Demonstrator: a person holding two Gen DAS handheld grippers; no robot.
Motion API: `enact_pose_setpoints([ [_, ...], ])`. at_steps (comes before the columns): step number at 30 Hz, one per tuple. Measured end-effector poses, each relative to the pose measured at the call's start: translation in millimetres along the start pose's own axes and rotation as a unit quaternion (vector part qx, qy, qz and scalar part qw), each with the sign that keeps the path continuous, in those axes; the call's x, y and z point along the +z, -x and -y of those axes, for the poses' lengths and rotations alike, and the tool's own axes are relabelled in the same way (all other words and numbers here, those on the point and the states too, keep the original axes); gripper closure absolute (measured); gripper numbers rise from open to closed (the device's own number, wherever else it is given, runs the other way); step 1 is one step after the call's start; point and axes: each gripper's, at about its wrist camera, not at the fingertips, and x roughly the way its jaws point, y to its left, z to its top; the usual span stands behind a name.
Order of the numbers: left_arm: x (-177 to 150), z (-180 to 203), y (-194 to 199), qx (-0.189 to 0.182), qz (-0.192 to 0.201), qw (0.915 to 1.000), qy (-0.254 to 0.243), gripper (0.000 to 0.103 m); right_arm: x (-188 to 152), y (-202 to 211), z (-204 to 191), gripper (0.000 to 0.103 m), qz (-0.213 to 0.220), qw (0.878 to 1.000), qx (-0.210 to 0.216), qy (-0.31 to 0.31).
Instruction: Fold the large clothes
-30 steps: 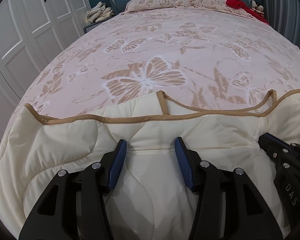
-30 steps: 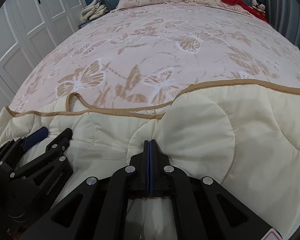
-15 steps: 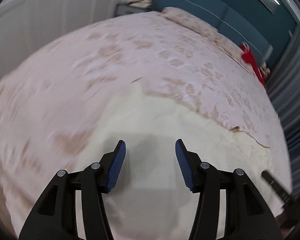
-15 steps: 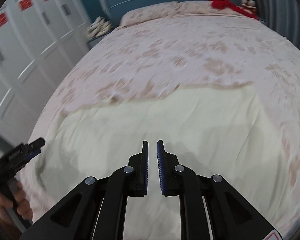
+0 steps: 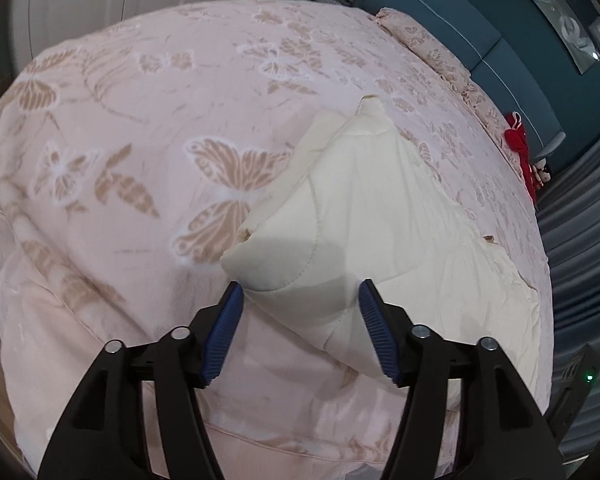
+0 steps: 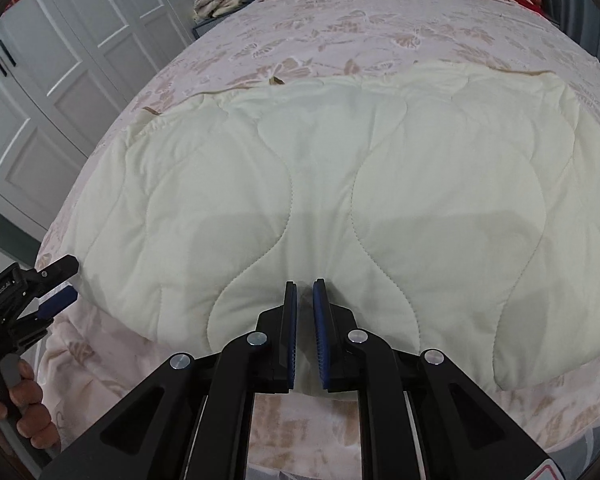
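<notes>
A cream quilted cover (image 6: 340, 160) lies folded flat across the near part of the bed, with bits of brown trim showing at its far edge. My right gripper (image 6: 305, 283) hovers over its near edge, pads a narrow gap apart with nothing between them. My left gripper (image 5: 300, 286) is at the cover's left end (image 5: 360, 200). Its jaws are opening, and the corner of the cover lies below and between the fingers, not pressed by either pad. In the right wrist view the left gripper (image 6: 71, 278) shows at the far left, held by a hand (image 6: 24, 412).
The bed carries a pink butterfly-print bedspread (image 5: 140, 120) with pillows (image 5: 420, 40) and a red item (image 5: 520, 148) near the teal headboard (image 5: 480, 32). White wardrobe doors (image 6: 60, 60) stand to the left, and grey curtains (image 5: 580, 220) hang to the right.
The cover's brown-trimmed edge went over and it now lies folded flat. My right gripper let go of the fabric and drew back. My left gripper rolled, swung to the left corner and widened.
</notes>
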Motion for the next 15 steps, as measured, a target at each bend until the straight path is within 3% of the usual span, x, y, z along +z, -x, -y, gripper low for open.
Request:
enact_pose_setpoints([
  [5,1,-10,-22,-0.024,-0.023,0.9988,0.036,0.026,-3,-9,4,0.093,0.000,1.000,0.000,-0.006],
  [9,4,-5,-34,-0.055,-0.032,0.9965,0.055,0.027,-4,-12,2,0.093,0.000,1.000,-0.007,0.005],
  [10,5,-2,-35,-0.063,-0.032,0.9959,0.056,0.037,-3,-13,3,0.093,-0.001,1.000,-0.007,0.003],
  [11,6,4,-34,-0.066,-0.033,0.9958,0.054,0.040,-3,-13,4,0.093,-0.002,1.000,-0.006,0.001],
  [13,8,18,-24,-0.073,-0.024,0.9960,0.044,0.063,-3,-14,5,0.093,-0.004,1.000,-0.004,0.000],
  [15,10,31,-9,-0.079,-0.013,0.9964,0.029,0.076,-3,-15,6,0.094,-0.004,1.000,-0.003,0.000],
])
